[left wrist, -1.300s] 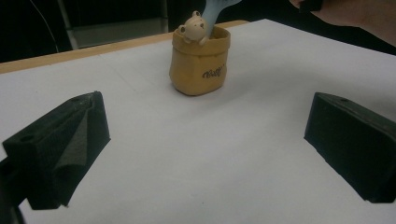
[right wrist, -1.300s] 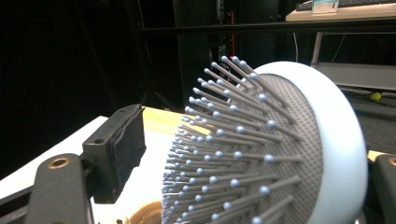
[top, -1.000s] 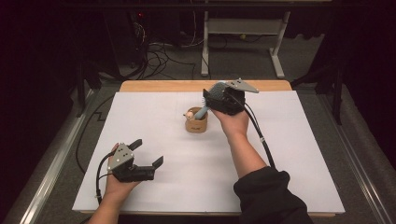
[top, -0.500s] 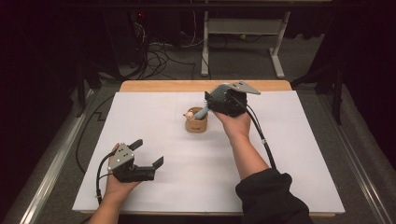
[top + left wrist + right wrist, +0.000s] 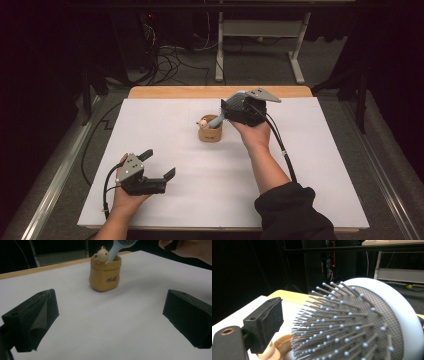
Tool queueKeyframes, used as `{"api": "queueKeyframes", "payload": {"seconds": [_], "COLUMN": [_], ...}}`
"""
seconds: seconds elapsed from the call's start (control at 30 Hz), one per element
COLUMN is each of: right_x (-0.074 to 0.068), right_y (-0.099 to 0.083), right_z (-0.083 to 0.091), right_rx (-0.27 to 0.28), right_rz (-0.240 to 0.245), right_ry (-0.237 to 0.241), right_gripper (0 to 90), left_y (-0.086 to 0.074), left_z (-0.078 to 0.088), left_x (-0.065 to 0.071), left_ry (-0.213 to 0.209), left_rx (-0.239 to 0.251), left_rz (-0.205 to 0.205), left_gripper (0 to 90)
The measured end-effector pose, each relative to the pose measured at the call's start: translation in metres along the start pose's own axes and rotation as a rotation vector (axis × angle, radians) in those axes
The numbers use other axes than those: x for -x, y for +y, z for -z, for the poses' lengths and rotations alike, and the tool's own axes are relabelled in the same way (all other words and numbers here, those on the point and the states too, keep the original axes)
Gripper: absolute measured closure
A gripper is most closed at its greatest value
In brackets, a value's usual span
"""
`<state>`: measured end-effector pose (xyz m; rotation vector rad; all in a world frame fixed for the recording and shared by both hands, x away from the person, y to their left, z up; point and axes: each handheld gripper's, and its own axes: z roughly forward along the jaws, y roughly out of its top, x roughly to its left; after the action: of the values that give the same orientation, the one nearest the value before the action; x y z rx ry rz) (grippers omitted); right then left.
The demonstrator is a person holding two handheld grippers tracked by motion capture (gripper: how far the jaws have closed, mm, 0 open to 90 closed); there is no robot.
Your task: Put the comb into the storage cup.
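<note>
Hairbrush [image 5: 223, 115] stands handle-down in tan bear cup [image 5: 210, 132], mid counter [image 5: 320, 165], head leaning toward your right hand. Your right gripper [image 5: 231, 111] at brush head, jaws just opening; in right gripper view bristles [image 5: 342, 325] lie just beside one jaw, pads not pressing. Your left gripper [image 5: 161, 164] rests near front-left of counter, jaws released, well apart from cup.

Your right arm wears a black sleeve [image 5: 292, 212]; both black grippers, left gripper [image 5: 155, 170] and right gripper [image 5: 225, 111], carry grey triangular plates and trailing black cables.
</note>
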<state>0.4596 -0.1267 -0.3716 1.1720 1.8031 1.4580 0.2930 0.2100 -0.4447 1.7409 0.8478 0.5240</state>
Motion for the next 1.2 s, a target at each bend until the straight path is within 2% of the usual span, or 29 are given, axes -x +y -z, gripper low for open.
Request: {"api": "queueKeyframes", "payload": {"seconds": [0.93, 1.2], "right_x": [0.006, 0.008], "right_y": [0.003, 0.004], "right_z": [0.005, 0.011], "right_rx": [-0.027, -0.031], "right_rz": [0.016, 0.027], "right_ry": [-0.007, -0.001], "right_gripper": [0.4, 0.2], "left_y": [-0.001, -0.002], "left_z": [-0.001, -0.001], "left_x": [-0.001, -0.002], "left_ry": [0.002, 0.0], "left_rx": [-0.002, -0.002], "left_rz": [0.003, 0.011], "left_gripper": [1.3, 1.3]}}
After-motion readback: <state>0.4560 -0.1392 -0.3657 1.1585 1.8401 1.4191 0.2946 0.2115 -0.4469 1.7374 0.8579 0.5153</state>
